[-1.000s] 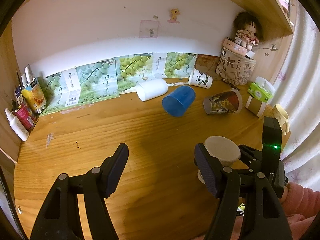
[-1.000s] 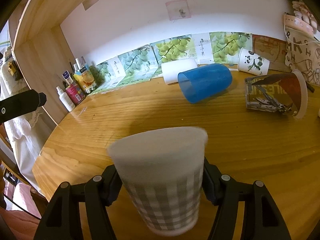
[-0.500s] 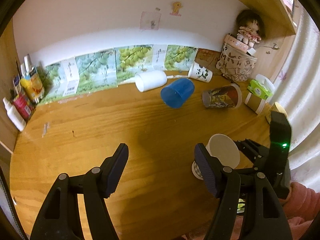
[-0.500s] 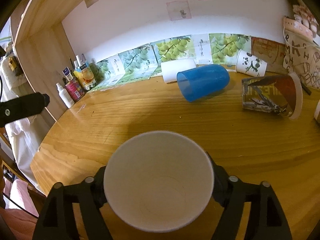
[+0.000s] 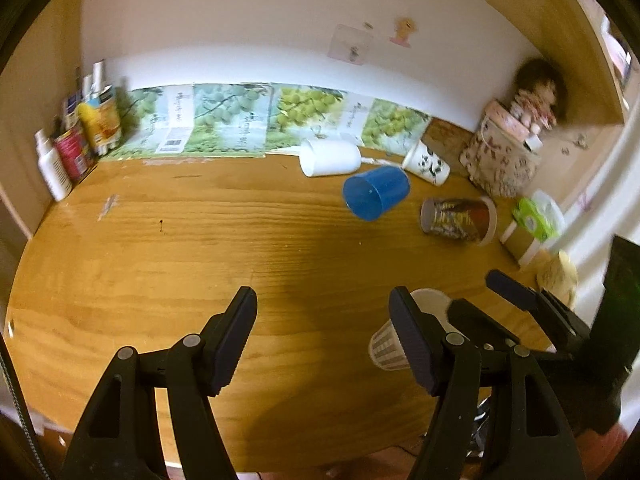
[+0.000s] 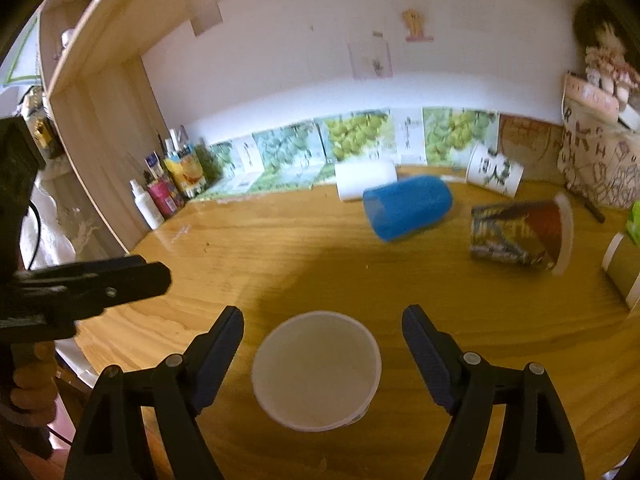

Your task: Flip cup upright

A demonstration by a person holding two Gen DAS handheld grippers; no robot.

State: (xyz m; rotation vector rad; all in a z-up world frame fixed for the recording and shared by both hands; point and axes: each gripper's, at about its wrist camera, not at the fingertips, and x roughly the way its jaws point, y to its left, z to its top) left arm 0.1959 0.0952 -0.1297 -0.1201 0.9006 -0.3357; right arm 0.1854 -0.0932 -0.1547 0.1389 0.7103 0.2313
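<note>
Letting go just now, the right gripper (image 6: 322,354) hangs wide open around the cup (image 6: 316,370), upright at lower centre (task looks done); left gripper (image 5: 322,342) open, empty.

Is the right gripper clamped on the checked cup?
No, the right gripper is open, with a gap between each of its fingers and the upright checked cup.
</note>
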